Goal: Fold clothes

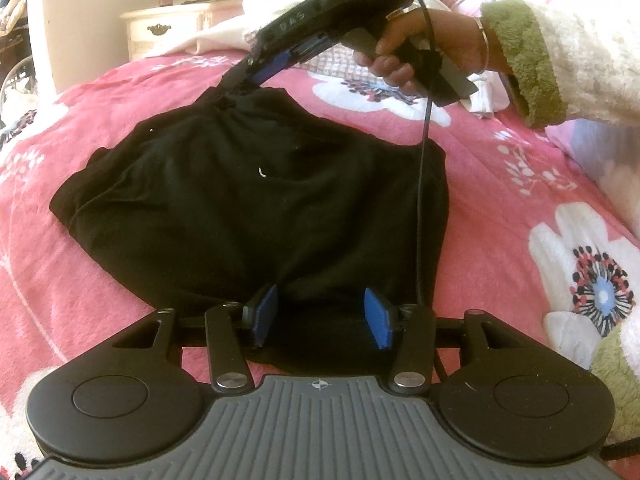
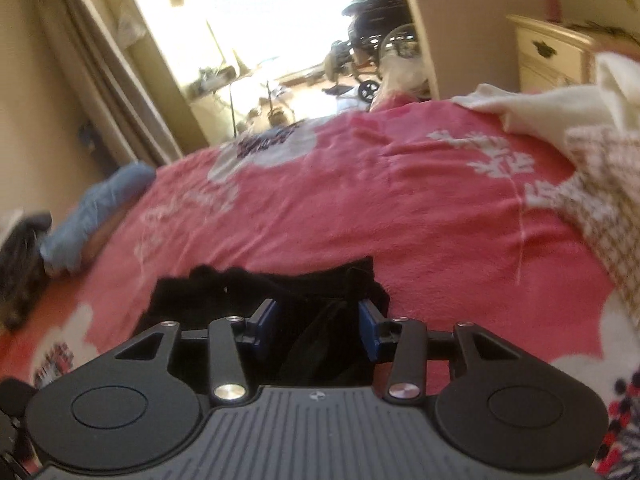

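A black garment lies partly folded on the pink flowered blanket. My left gripper sits at its near edge. The blue pads stand apart with black cloth lying between them, their inner faces bare. At the garment's far edge a hand holds my right gripper, and the cloth is gathered up into a peak at its tip. In the right wrist view the right gripper has bunched black garment filling the gap between its pads.
A black cable hangs from the right gripper across the garment. A cream cloth and a checked cloth lie at the bed's far side. A blue cloth sits at the bed's edge. A cream nightstand and a wheelchair stand beyond.
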`<move>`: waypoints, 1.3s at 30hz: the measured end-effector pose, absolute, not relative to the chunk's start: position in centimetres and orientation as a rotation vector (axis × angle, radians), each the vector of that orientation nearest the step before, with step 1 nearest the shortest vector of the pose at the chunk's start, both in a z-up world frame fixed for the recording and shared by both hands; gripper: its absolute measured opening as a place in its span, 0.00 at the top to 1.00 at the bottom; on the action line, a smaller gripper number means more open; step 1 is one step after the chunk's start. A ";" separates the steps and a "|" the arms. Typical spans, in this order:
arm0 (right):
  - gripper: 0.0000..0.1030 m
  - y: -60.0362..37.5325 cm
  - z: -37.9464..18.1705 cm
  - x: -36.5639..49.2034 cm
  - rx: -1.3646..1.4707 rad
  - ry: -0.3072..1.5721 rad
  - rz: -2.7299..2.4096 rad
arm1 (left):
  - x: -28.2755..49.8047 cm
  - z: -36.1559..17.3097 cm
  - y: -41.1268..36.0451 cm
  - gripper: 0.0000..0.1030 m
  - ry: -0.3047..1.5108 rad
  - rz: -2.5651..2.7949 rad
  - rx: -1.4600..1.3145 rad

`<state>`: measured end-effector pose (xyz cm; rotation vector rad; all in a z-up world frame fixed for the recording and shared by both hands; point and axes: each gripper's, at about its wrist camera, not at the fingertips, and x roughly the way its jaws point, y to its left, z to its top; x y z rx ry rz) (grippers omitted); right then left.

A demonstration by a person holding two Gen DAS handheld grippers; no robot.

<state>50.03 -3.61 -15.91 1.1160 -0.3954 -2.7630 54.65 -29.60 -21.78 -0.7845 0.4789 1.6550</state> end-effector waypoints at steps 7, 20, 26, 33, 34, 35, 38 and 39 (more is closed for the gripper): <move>0.99 -3.8 -14.2 51.0 0.892 -0.379 -2.693 | 55.2 -21.7 -29.8 0.53 0.467 1.691 -0.786; 0.85 3.2 -18.9 51.0 0.922 -0.804 -2.829 | 55.6 -21.6 -29.6 0.53 0.476 1.725 -0.791; 0.84 1.0 -15.2 51.3 0.891 -0.629 -2.787 | 55.7 -21.6 -29.7 0.52 0.475 1.727 -0.791; 0.84 -8.7 -13.7 47.3 1.105 -0.032 -2.622 | 56.1 -21.5 -29.7 0.52 0.483 1.741 -0.782; 0.85 -10.0 -14.0 46.8 1.134 0.043 -2.593 | 56.2 -21.5 -29.7 0.52 0.485 1.743 -0.782; 0.85 -11.1 -14.8 46.1 1.182 0.094 -2.555 | 56.2 -21.4 -29.8 0.52 0.485 1.744 -0.783; 0.91 -13.0 -17.9 43.1 1.281 0.163 -2.524 | 56.4 -21.4 -29.9 0.52 0.487 1.749 -0.779; 0.92 -13.0 -18.4 42.3 1.259 0.123 -2.553 | 56.5 -21.4 -30.0 0.52 0.489 1.751 -0.776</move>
